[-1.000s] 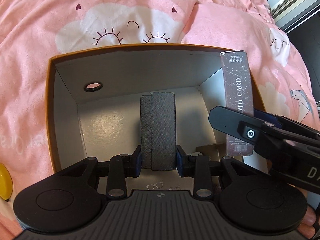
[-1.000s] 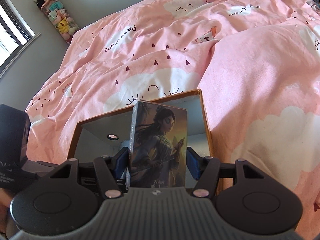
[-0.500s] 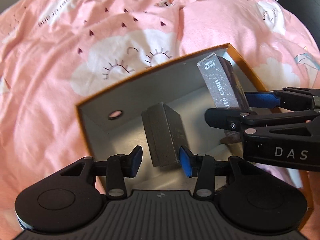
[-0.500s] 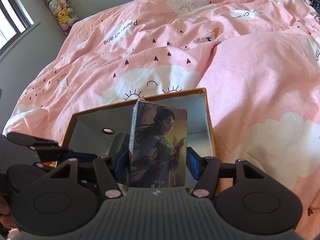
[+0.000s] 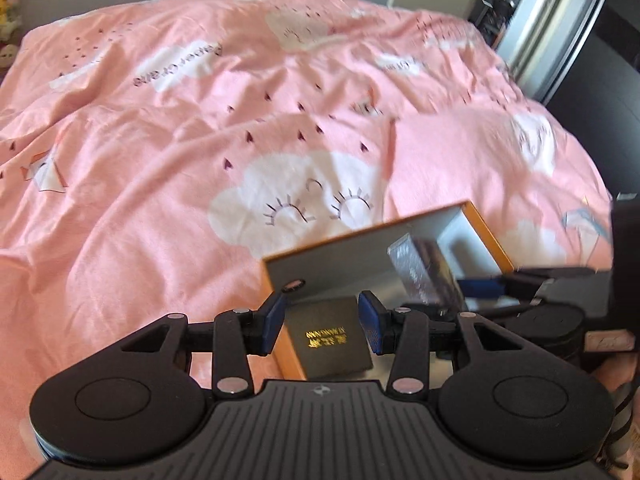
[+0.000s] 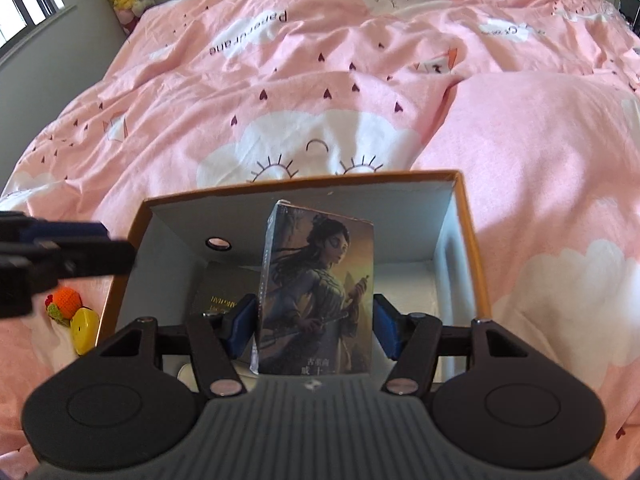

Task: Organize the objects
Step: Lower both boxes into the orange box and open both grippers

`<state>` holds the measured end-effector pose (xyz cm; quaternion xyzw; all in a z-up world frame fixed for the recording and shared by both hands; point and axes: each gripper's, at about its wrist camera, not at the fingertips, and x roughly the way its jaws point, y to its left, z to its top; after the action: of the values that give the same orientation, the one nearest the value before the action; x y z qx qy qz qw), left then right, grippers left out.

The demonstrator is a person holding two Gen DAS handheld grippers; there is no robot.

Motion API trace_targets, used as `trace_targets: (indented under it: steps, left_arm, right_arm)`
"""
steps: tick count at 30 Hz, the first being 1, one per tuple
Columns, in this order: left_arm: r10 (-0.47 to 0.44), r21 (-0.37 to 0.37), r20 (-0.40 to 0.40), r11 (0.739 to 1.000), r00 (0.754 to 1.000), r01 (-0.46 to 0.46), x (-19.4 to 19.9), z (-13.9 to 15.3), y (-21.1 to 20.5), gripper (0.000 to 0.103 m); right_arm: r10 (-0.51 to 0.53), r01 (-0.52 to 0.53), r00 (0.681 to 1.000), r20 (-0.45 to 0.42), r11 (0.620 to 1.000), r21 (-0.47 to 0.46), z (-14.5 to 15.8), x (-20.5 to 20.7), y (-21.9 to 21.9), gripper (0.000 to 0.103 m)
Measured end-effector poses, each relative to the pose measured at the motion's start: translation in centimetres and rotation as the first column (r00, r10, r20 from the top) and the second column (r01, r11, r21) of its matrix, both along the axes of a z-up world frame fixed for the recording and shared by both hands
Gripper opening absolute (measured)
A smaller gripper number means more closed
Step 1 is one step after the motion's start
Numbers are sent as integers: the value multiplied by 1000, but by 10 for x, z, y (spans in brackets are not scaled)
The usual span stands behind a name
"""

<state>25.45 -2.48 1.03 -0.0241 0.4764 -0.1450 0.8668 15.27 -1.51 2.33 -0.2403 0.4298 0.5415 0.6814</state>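
1. The dark case [image 5: 334, 336] now lies flat on the floor of the orange box [image 5: 490, 240], released.
2. The left gripper [image 5: 325, 322], its jaws just opened, has lifted clear, empty.
3. The right gripper [image 6: 314, 326] stays clamped on the card box [image 6: 316, 292] above the orange box, likely next in.

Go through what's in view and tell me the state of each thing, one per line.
Orange box: open-topped, on the bed.
Dark case: released, lying flat inside the box, gold lettering up.
Card box: upright, clamped over the box's opening.
Left hand-held gripper: just opened, empty, above the case.
Right hand-held gripper: shut on the card box.
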Motion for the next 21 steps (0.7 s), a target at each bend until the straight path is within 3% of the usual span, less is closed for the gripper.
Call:
trace_targets:
  steps: [6, 11, 16, 21]
  left_arm:
    - [63, -10, -13, 998, 998, -63, 2, -6, 23, 51]
    - [76, -40, -51, 996, 996, -79, -3, -19, 37, 51]
    - [85, -65, -67, 994, 994, -89, -5, -26, 44, 51]
    - [89, -79, -70, 992, 994, -94, -5, -27, 48, 51]
  right_arm:
    - [-7, 22, 991, 136, 994, -106, -20, -13, 22, 60]
    - [-14, 35, 989, 145, 990, -140, -29, -12, 31, 59]
    - [-32, 49, 993, 113, 987, -152, -29, -12, 36, 60]
    - [-78, 73, 997, -20, 977, -203, -37, -8, 36, 60]
